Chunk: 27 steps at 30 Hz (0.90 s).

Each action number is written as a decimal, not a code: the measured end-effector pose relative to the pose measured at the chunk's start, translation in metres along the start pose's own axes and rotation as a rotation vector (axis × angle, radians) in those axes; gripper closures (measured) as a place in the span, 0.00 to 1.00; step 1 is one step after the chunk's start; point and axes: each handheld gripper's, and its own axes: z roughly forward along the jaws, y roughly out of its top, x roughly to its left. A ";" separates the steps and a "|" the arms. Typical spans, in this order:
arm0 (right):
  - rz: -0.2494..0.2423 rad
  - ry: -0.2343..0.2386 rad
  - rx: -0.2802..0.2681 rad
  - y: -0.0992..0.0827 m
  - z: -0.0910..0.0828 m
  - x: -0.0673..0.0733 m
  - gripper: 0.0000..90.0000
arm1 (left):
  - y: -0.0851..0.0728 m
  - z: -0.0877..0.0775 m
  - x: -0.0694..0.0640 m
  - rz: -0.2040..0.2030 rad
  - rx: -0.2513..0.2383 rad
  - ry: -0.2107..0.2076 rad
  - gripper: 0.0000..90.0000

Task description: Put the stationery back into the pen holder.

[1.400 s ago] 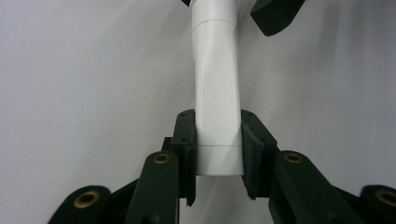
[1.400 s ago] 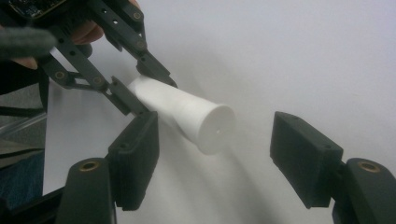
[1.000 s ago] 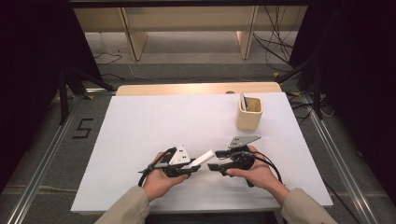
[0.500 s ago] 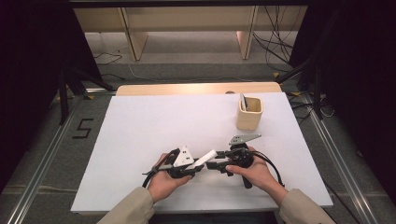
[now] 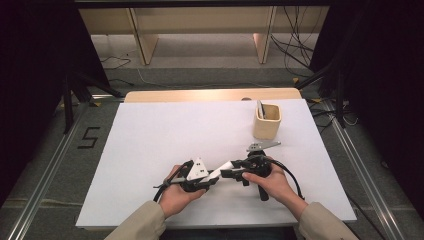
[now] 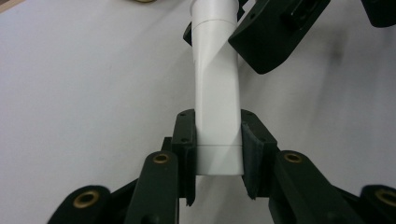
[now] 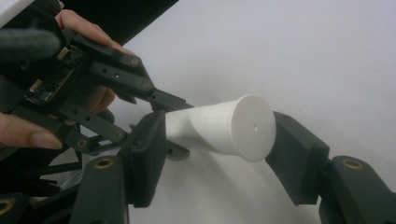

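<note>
— Seen near the front of the white-covered worktop point(image 5: 165, 135)?
— A white plastic tube with a flat crimped end and a round cap point(image 5: 223, 170), lifted just off the surface, lying roughly level between both hands, a little right of centre.

— Left gripper point(image 5: 202, 183)?
— Black, held in the left hand point(image 5: 175, 192) at the near edge. Fingers point(image 6: 184, 140) pinching the flat, wide end of the tube point(image 6: 217, 107), pads pressed on both of its sides. Grey three-cornered plate on top, cable trailing back toward the sleeve.

— Right gripper point(image 5: 227, 173)?
— Held in the right hand point(image 5: 272, 182), pointing left at the other gripper. Fingers point(image 7: 294, 154) set on either side of the round cap end point(image 7: 233, 128), and just been closing in on it. Right pad at the cap's rim, seemingly touching; left pad close beside the tube's body, contact there hard to tell. Not a sure grip yet.

— Seen from the right gripper's own camera?
— Left gripper point(image 7: 154, 135) across the frame, its linkage and circuit board in sight, with the left hand point(image 7: 70, 84) wrapped round it.

— Anything else on the worktop?
— A small tan square-sided cup point(image 5: 267, 121) at the far right, something thin and pale standing upright inside it, well apart from both hands. Beyond the far edge, a strip of bare wood, then the floor with cables and pale wooden legs.
</note>
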 end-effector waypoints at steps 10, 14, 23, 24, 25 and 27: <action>0.035 0.012 -0.010 0.002 0.001 -0.004 0.51 | -0.001 0.001 0.000 0.001 0.000 0.005 0.78; 0.054 0.011 -0.009 0.002 0.001 -0.006 0.55 | -0.001 0.002 -0.001 -0.002 0.005 0.006 0.78; 0.133 0.069 -0.029 0.004 -0.003 -0.010 0.66 | -0.003 0.006 -0.003 0.001 0.033 0.014 0.78; 0.136 0.075 -0.034 0.004 -0.003 -0.010 0.66 | -0.003 0.007 -0.003 0.003 0.037 0.016 0.78; 0.135 0.078 -0.036 0.005 -0.004 -0.010 0.67 | -0.003 0.008 -0.003 0.003 0.039 0.016 0.78; 0.138 0.087 -0.045 0.005 -0.004 -0.010 0.69 | -0.003 0.009 -0.004 0.004 0.045 0.017 0.78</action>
